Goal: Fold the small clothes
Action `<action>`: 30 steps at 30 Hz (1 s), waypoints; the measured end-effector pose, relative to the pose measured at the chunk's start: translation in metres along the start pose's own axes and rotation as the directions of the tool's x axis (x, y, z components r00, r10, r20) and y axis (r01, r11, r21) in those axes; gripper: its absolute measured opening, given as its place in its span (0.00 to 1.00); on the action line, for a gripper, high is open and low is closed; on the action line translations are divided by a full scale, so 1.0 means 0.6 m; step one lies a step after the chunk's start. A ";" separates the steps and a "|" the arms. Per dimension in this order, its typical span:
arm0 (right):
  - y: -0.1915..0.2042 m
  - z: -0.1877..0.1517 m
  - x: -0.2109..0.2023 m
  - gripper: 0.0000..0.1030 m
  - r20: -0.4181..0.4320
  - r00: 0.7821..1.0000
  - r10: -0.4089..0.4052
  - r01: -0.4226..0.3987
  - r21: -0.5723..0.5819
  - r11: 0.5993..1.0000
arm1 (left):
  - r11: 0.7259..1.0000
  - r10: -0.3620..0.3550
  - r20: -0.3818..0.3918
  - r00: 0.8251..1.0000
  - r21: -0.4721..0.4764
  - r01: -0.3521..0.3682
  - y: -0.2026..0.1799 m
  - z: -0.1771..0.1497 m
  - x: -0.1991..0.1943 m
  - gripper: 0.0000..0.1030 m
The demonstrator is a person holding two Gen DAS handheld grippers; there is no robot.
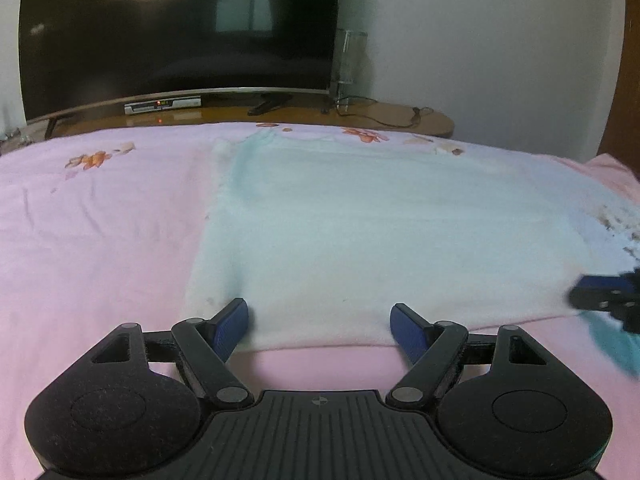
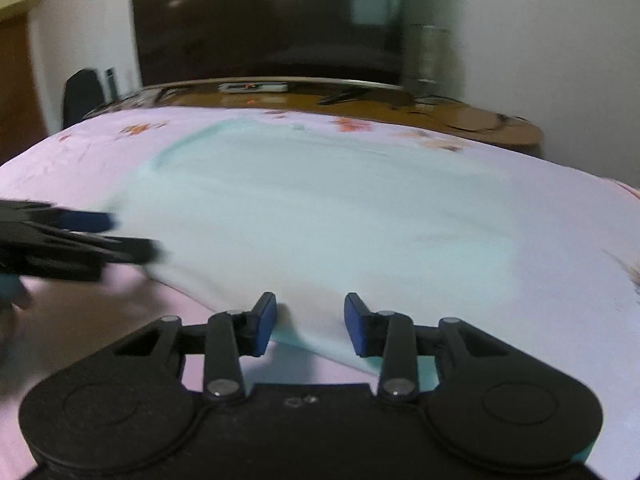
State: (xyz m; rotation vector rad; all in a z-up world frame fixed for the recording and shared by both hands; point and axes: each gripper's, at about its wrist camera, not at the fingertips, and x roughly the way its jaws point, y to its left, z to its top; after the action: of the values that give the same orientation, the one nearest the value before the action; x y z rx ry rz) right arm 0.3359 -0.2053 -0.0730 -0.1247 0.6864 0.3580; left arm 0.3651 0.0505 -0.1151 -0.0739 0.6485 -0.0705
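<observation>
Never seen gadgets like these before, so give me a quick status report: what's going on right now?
Left gripper open at the near hem. Right gripper open, hem between its fingers. Pale garment spread flat on pink sheet. Nothing in the way.

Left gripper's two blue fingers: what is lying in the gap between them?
The near edge of the pale green garment, spread on the pink sheet, lies between the open left gripper, as the left wrist view shows.

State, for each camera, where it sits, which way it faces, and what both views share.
Left wrist: on the left gripper, low over the pink bedsheet, facing the pale garment and television; own open fingers show.
Right wrist: on the right gripper, facing likewise; open fingers straddle the garment's near edge.
Shared: garment, bedsheet, television, and each other's gripper.
</observation>
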 end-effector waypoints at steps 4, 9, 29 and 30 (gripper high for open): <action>-0.061 -0.031 -0.028 0.19 0.015 1.000 -0.007 0.006 0.083 0.997 | 1.000 0.003 -0.001 1.000 -0.009 -0.003 0.006 -0.003 0.001 0.76; -0.060 -0.027 -0.040 0.21 0.023 0.999 -0.043 0.041 0.079 0.996 | 0.998 0.064 0.008 0.998 0.004 -0.064 -0.003 0.008 -0.013 0.76; -0.093 -0.034 -0.090 0.11 0.033 0.998 -0.048 0.043 0.147 0.988 | 0.844 -0.144 -0.054 0.988 -0.528 0.095 0.086 -0.025 -0.044 0.88; -0.091 -0.030 -0.090 0.02 0.038 0.999 -0.014 0.007 0.162 0.987 | 0.778 -0.169 -0.027 0.985 -0.617 0.117 0.099 -0.034 -0.044 0.88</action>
State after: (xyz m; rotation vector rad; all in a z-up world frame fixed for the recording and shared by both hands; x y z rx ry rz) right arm 0.3062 -0.2752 -0.0526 0.0333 0.6731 0.2924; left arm 0.3344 0.1109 -0.1208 -0.7629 0.7268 -0.0053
